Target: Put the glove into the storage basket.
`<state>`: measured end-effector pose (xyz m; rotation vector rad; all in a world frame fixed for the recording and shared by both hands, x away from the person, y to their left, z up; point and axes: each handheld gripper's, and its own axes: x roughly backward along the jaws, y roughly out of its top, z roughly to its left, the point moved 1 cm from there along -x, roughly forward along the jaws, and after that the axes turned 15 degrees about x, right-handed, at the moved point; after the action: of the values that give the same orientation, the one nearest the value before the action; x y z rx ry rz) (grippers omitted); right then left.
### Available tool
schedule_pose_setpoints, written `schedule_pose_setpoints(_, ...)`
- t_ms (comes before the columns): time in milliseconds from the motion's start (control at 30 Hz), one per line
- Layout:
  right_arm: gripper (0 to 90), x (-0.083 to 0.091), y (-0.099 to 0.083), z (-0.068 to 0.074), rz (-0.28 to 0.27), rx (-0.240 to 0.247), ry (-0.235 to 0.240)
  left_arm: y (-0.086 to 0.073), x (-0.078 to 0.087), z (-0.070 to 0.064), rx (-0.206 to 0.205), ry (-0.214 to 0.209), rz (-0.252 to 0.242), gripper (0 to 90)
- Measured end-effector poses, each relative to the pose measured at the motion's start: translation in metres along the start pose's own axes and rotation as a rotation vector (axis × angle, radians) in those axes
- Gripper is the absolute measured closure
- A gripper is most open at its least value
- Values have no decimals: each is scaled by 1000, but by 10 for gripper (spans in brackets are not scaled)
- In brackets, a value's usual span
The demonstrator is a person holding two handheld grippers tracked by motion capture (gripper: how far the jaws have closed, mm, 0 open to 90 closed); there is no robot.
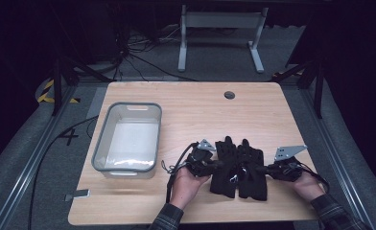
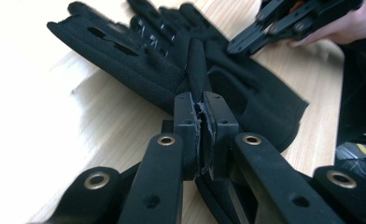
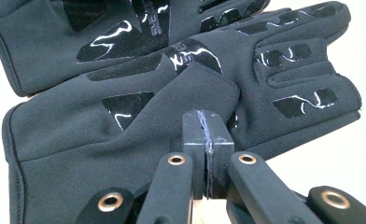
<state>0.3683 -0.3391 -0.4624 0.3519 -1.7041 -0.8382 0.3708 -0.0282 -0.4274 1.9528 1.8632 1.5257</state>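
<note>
Two black gloves lie side by side, slightly overlapping, at the near right of the wooden table (image 1: pixel 191 110), fingers pointing away. My left gripper (image 1: pixel 218 163) comes in from the left and is shut on the thumb of the left glove (image 1: pixel 224 165). In the left gripper view the jaws (image 2: pixel 199 100) pinch that thumb (image 2: pixel 196 65), and the glove (image 2: pixel 134 70) spreads beyond them. My right gripper (image 1: pixel 262 168) comes in from the right, shut on the right glove (image 1: pixel 253 179). In the right gripper view it (image 3: pixel 205 117) grips the folded thumb flap of that glove (image 3: pixel 102 140).
A grey plastic bin (image 1: pixel 128 105) stands at the table's left, with nothing visible inside it. A round cable hole (image 1: pixel 229 95) is near the far edge. A small grey tag (image 1: pixel 78 194) lies at the near left corner. Beyond the table is a white desk frame (image 1: pixel 219 28).
</note>
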Motion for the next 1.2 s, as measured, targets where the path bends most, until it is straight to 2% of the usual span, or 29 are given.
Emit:
schedule_pose_setpoints(433, 899, -15, 14, 2, -13, 33, 34, 13, 3, -8, -23, -35, -6, 857)
schedule_pose_setpoints(567, 899, -17, 15, 1, -15, 30, 37, 18, -2, -13, -29, -44, -4, 857)
schedule_pose_setpoints(667, 899, -19, 19, 2, -5, 47, 31, 20, -5, -16, -35, -48, -3, 857)
schedule_pose_setpoints(900, 899, -25, 25, 1, -6, 62, 35, 27, -20, -26, -50, -62, 14, 858)
schedule_pose_setpoints(1067, 897, -23, 24, 1, -6, 64, 33, 28, -28, -28, -54, -55, 22, 858)
schedule_pose_setpoints(1167, 896, -6, 20, -4, -43, 40, 4, 28, -29, -30, -59, -45, 23, 858)
schedule_pose_setpoints(1200, 896, -6, 20, -4, -43, 40, 4, 28, -29, -30, -59, -45, 23, 858)
